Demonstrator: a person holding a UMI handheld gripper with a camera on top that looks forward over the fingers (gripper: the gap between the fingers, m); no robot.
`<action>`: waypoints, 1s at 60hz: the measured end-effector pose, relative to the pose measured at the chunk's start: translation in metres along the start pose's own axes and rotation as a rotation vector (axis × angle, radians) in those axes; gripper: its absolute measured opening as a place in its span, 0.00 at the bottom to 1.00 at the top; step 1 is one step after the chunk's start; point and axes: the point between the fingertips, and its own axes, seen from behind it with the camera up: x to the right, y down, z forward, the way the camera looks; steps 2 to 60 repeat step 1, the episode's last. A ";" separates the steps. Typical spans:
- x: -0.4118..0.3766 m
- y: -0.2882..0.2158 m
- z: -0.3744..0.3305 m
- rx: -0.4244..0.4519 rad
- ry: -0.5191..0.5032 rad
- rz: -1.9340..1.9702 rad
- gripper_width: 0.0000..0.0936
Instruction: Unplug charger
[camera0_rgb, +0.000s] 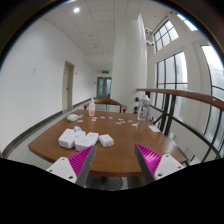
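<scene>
My gripper (115, 160) is held up in front of a long brown oval table (120, 147), with its two magenta-padded fingers (83, 160) wide apart and nothing between them. Several white chargers and adapter blocks (85, 139) lie in a cluster on the table just beyond the left finger. One more white block (106, 140) lies a little to their right. I cannot make out a cable or socket joined to any of them.
Small items and a bottle (91, 106) stand at the table's far end, with more clutter (145, 112) at the far right. A railing (195, 100) and tall windows (170, 75) run along the right. A white wall with a door (68, 85) is at the left.
</scene>
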 end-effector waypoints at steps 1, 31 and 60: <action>0.000 -0.001 -0.001 0.004 -0.008 0.006 0.88; 0.000 -0.001 -0.001 0.004 -0.008 0.006 0.88; 0.000 -0.001 -0.001 0.004 -0.008 0.006 0.88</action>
